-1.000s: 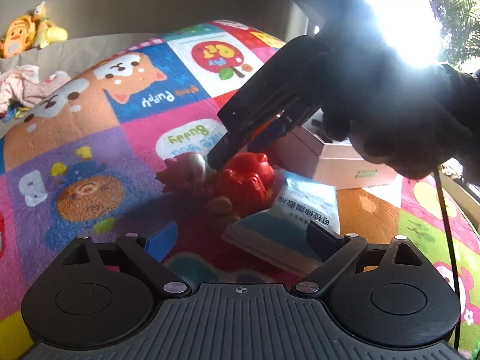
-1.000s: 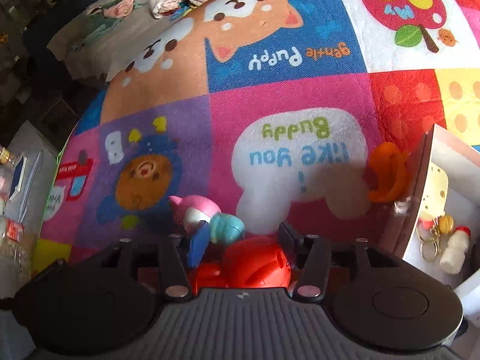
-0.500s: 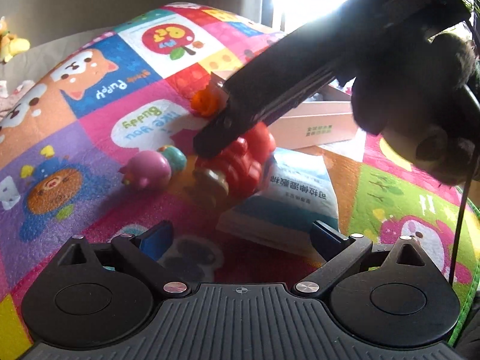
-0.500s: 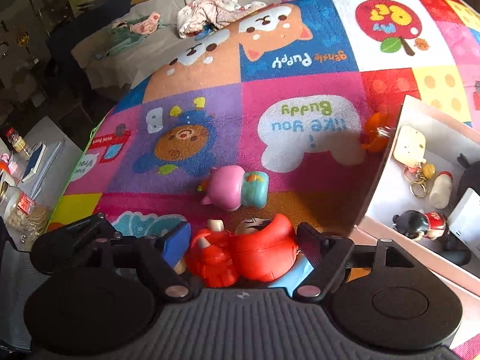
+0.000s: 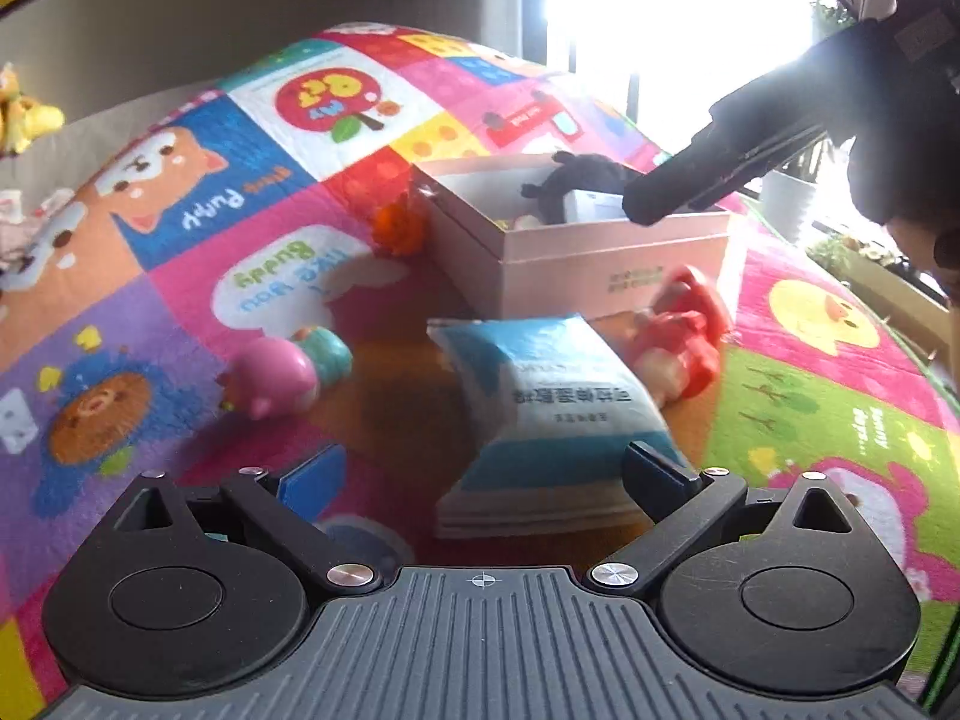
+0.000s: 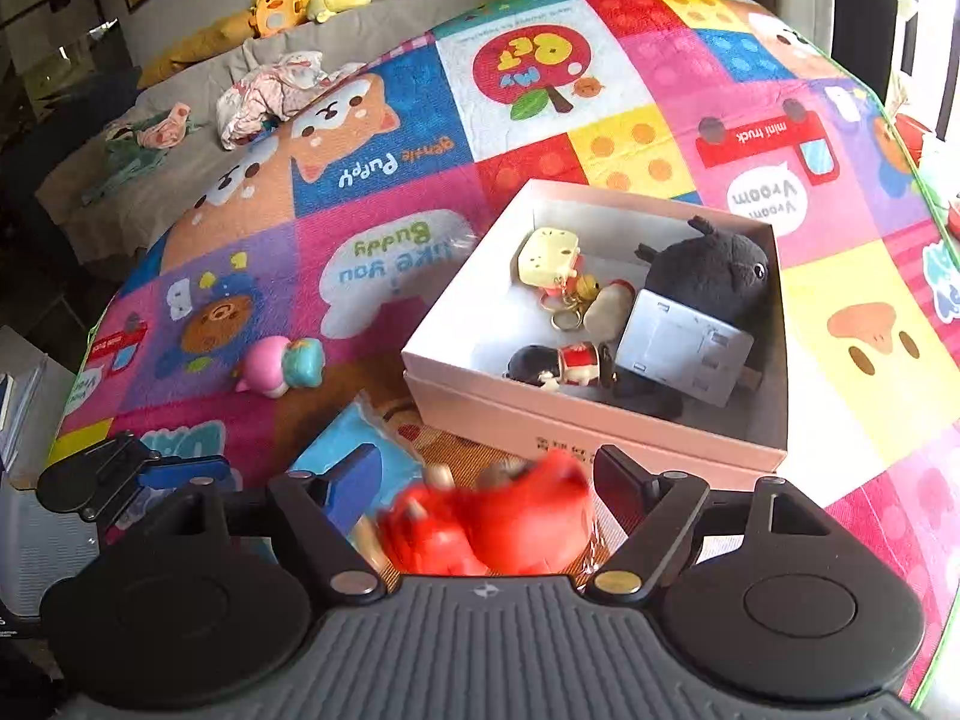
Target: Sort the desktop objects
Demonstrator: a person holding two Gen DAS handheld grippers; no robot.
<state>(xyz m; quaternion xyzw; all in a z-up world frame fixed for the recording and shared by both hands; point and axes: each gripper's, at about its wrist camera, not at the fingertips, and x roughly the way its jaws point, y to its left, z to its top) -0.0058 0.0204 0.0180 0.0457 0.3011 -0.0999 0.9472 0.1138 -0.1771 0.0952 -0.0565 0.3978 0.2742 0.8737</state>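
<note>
Red toy (image 6: pixel 498 516) has slipped from the raised, spread right claw (image 6: pixel 486 480).

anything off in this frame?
Yes. The red toy figure is motion-blurred, low beside the pink box's outer wall and well below the right tongs, which hover at the box rim. It looks dropped short of the box, not placed inside.

Your left view is blown out by the window (image 5: pixel 672 30) — the right tongs (image 5: pixel 645 213) read as silhouette. The red toy (image 6: pixel 498 516) is smeared with blur — the mat (image 6: pixel 390 144) bows at the edges.
</note>
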